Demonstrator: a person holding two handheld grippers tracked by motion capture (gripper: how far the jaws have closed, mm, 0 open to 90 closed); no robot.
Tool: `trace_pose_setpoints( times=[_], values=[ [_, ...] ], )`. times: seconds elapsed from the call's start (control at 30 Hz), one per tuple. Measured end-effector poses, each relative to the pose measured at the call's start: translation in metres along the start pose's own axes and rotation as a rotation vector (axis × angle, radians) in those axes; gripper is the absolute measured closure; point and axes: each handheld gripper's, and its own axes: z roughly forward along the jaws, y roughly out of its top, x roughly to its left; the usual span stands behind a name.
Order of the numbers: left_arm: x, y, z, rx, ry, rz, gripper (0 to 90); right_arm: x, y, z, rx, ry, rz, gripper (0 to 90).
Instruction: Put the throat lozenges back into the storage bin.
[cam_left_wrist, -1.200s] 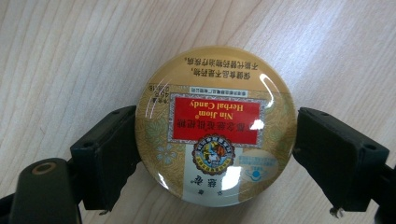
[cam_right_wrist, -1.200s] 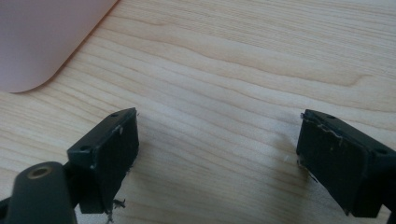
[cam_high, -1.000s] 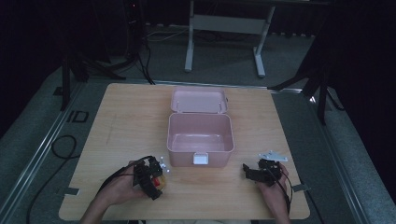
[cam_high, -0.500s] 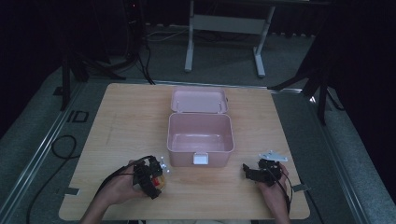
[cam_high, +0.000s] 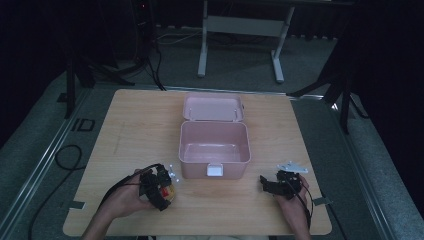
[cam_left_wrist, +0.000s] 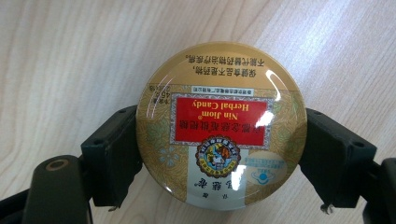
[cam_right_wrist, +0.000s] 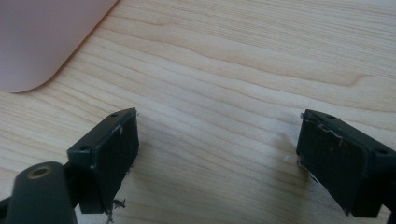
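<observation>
**Left gripper on candy tin, box open and waiting**

Pale wooden table (cam_high: 125, 130), biggest thing in frame, mostly bare. Pink plastic box (cam_high: 214, 150) sits mid-table, hinged lid (cam_high: 213, 107) thrown back flat behind it, white latch facing the person. Looks empty, so probably it's the drop target, placed within reach of both hands.

Left gripper (cam_high: 159, 186) is low at the near-left edge of the table, just beside the box's front corner. Its jaws have just been closing and now bracket the round gold candy tin with the red label (cam_left_wrist: 220, 123). Both pads sit against the tin's rim, so I read it as gripped. The tin seems to rest on the wood, not lifted yet.

Right gripper (cam_high: 277, 184) is parked near the box's front-right corner, jaws spread wide over bare wood, holding nothing. Likely on standby.

Hard to read: in the high view the tin is mostly covered by the gripper body. Box floor glare hides small contents, if any.
</observation>
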Motion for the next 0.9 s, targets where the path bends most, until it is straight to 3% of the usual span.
trace_pose_setpoints(
  times=[0.9],
  values=[
    [0.013, 0.003, -0.037, -0.02, 0.039, -0.002, 20.5, 0.0, 0.0, 0.0, 0.0, 0.0, 0.0, 12.7]
  ],
)
